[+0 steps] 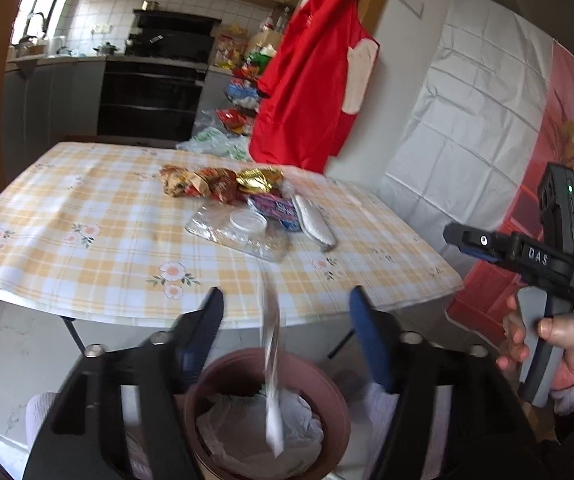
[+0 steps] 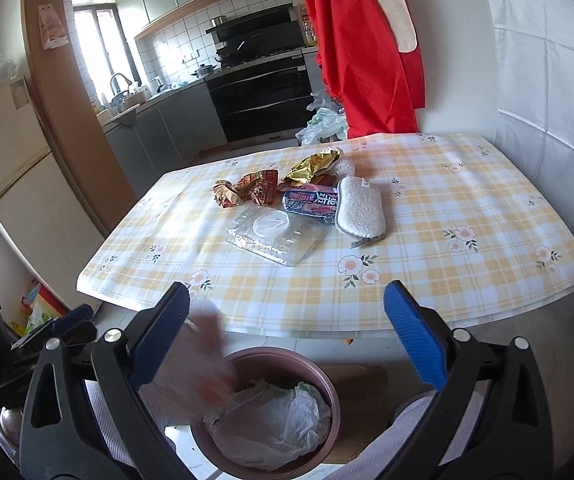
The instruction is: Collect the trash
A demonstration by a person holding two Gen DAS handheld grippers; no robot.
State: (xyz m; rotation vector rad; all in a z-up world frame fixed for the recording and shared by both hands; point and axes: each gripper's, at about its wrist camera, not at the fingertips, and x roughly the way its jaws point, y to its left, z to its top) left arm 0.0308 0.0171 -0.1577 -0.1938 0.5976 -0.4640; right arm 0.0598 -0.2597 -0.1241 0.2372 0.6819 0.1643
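My left gripper (image 1: 285, 312) is open above a brown bin (image 1: 339, 404) lined with a white bag; a blurred clear wrapper (image 1: 271, 360) hangs in the air between its fingers, over the bin. My right gripper (image 2: 287, 312) is open and empty above the same bin (image 2: 329, 404), and a blurred reddish wrapper (image 2: 203, 356) falls beside its left finger. On the table lie crumpled red and gold wrappers (image 1: 215, 184) (image 2: 255, 190), a blue packet (image 1: 277, 208) (image 2: 311, 200), a clear plastic bag with a round lid (image 1: 243, 232) (image 2: 273, 234) and a grey sponge (image 1: 315, 224) (image 2: 361, 212).
The table (image 1: 67, 240) (image 2: 467, 280) has a yellow checked cloth. A red apron (image 1: 307, 92) (image 2: 363, 48) hangs behind it. My right gripper shows at the right of the left wrist view (image 1: 453, 236). A kitchen counter and black oven (image 1: 155, 96) stand behind.
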